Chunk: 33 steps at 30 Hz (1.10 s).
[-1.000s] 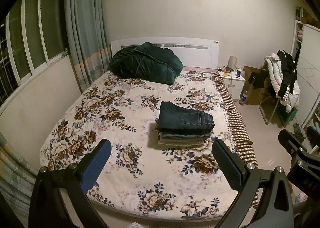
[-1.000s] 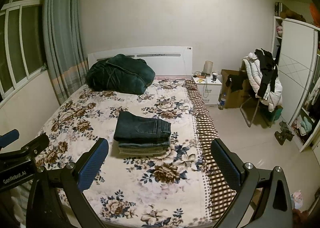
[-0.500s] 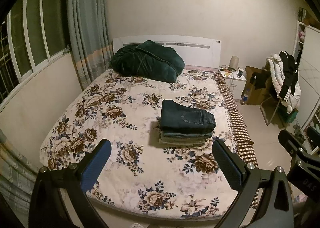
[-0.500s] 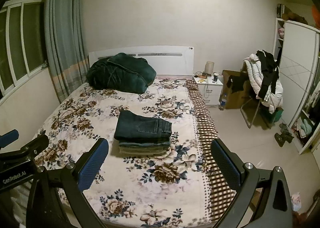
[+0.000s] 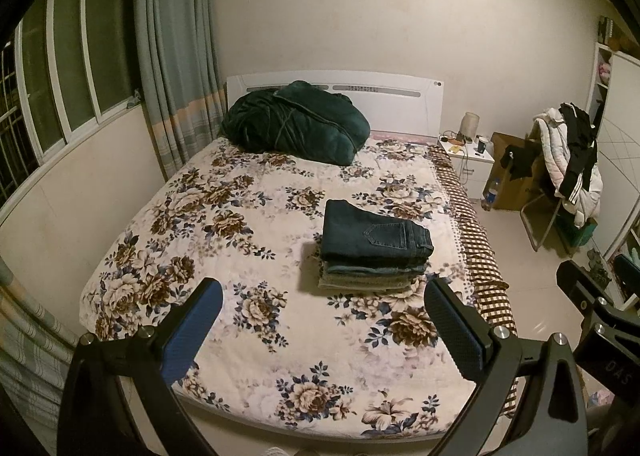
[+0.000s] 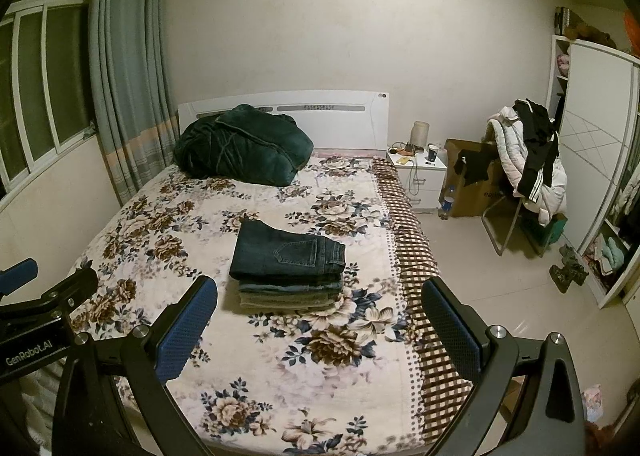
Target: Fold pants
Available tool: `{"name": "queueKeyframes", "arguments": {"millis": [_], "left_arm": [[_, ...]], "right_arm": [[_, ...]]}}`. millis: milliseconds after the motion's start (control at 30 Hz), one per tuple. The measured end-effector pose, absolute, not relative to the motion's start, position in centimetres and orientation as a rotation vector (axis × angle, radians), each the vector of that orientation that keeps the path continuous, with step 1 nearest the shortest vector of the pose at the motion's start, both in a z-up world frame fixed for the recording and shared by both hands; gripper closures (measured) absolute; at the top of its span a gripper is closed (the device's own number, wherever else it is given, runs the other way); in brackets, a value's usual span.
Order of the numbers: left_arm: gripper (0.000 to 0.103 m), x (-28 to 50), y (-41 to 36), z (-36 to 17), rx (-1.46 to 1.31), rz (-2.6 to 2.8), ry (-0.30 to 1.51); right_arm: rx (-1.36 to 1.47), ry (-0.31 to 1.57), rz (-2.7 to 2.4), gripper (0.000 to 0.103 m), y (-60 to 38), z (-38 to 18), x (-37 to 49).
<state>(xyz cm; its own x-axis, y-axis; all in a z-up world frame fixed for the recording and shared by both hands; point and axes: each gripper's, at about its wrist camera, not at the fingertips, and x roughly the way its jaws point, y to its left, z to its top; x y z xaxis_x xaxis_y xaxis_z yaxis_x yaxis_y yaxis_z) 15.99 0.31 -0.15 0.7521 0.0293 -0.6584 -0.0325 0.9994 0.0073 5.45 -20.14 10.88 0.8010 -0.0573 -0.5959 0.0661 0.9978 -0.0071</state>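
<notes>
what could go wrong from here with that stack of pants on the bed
The stack of folded pants sits toward the bed's checkered edge on a soft floral blanket; a nudge or pull on the blanket could tip it toward the floor. Both claws, left and right, are open and held back from the bed, so reaching in again might snag the top jeans and undo the fold.

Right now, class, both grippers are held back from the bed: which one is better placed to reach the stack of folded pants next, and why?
Probably the right gripper. In its view the stack of folded pants sits nearer its open jaws; the left gripper sees the stack toward its right finger. Both are empty.
</notes>
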Motion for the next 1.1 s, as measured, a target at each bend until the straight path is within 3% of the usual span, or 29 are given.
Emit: {"name": "queueKeyframes", "arguments": {"millis": [1100], "left_arm": [[0.000,16.14,0.97,-0.11,-0.011,0.043,0.702]], "right_arm": [[0.010,0.636,-0.063,0.000,-20.31,10.97,5.55]]}}
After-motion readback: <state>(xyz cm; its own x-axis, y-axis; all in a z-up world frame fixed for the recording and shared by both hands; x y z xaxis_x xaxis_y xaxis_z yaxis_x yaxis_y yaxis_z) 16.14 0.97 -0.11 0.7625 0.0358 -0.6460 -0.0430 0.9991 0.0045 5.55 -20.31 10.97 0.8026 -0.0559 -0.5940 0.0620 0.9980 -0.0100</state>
